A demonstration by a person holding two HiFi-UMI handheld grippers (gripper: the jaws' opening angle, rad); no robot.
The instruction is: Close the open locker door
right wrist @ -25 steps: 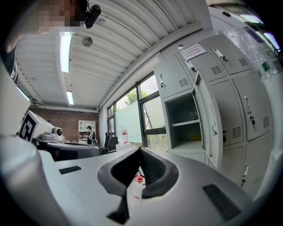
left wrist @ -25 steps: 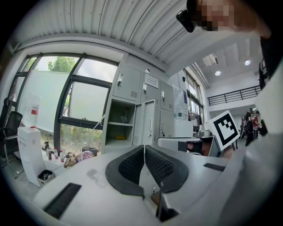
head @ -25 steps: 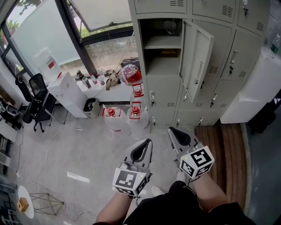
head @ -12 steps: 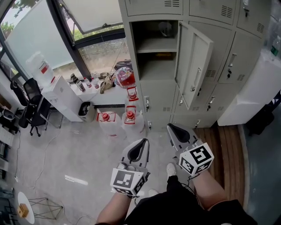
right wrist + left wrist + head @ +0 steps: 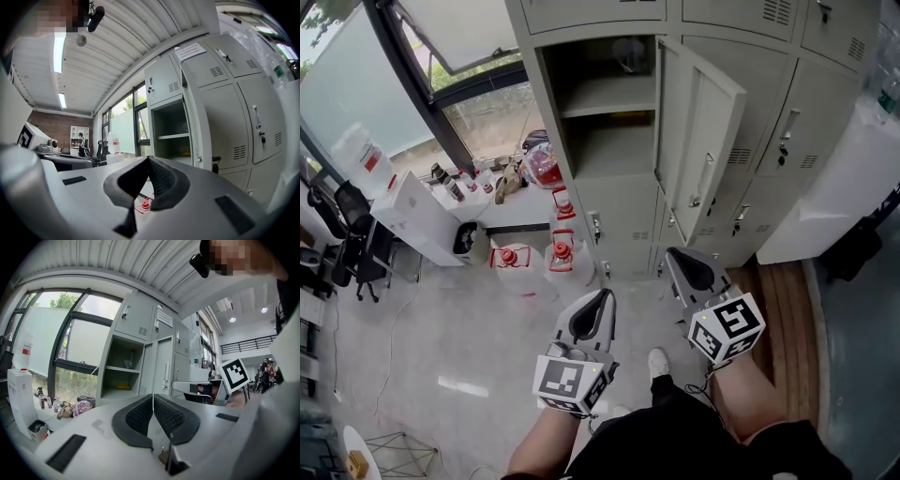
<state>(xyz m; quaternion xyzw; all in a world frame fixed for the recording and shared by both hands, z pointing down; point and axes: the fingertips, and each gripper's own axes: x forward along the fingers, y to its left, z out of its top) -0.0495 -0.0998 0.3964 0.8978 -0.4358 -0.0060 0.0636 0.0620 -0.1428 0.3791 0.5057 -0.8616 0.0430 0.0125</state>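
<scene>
A grey locker bank [image 5: 769, 103] fills the upper right of the head view. One door [image 5: 698, 136] stands swung out, its handle [image 5: 705, 178] on the inner face, baring an open compartment [image 5: 605, 103] with one shelf. The same door [image 5: 193, 126] and compartment [image 5: 171, 133] show in the right gripper view; the left gripper view has the compartment [image 5: 123, 373] too. My left gripper [image 5: 592, 315] is shut and empty, low in the middle. The right gripper [image 5: 692, 270] is shut and empty, just below the open door, not touching it.
Water jugs with red caps [image 5: 536, 264] stand on the floor left of the lockers. A white dispenser box [image 5: 412, 220], bottles and a bag sit by the window. Office chairs [image 5: 342, 248] are at far left. A white cabinet [image 5: 844, 178] stands right of the lockers.
The lockers have come closer and lower in the head view. The right gripper has risen toward the open door's lower edge. Both grippers stay shut.
</scene>
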